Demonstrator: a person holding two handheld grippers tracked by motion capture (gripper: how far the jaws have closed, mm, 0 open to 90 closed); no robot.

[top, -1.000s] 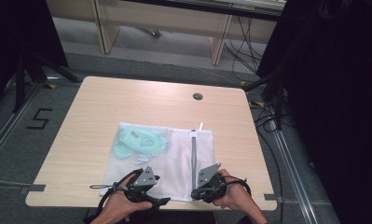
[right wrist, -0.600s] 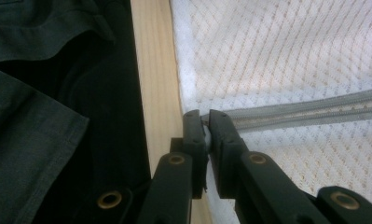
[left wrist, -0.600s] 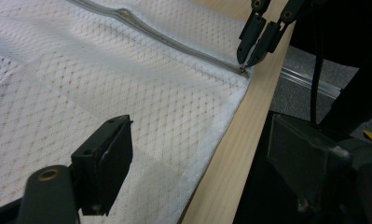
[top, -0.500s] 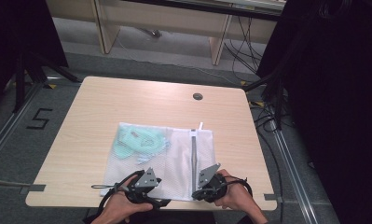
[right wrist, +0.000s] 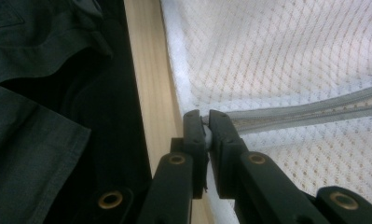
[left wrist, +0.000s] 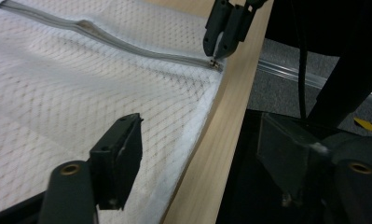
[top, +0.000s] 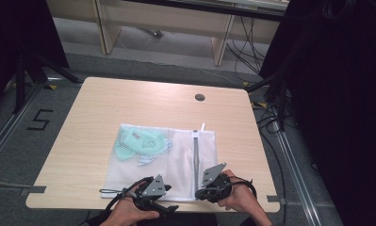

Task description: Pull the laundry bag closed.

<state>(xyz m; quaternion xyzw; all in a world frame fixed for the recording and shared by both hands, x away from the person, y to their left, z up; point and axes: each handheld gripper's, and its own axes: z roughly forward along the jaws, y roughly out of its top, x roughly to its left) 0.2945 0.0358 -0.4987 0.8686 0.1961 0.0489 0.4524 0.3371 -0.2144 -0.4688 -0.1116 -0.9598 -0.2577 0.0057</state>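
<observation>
A white mesh laundry bag (top: 176,160) lies flat on the table, with a teal garment (top: 141,143) inside its left half. A grey zipper (top: 195,157) runs from the bag's far edge to its near edge. At the near end of the zipper (right wrist: 314,109), my right gripper (right wrist: 204,123) is shut on the zipper pull (right wrist: 205,136), right by the table's front edge. The left gripper view shows that right gripper (left wrist: 223,32) pinching the pull (left wrist: 215,64). My left gripper (left wrist: 204,161) is open over the bag's near corner, with one jaw above the mesh (left wrist: 58,93) and the other beyond the table edge.
The wooden table (top: 129,103) has a round cable hole (top: 200,97) at the far right. A person's hands (top: 244,200) hold both grippers at the front edge. Cables and dark stands sit on the floor to the right.
</observation>
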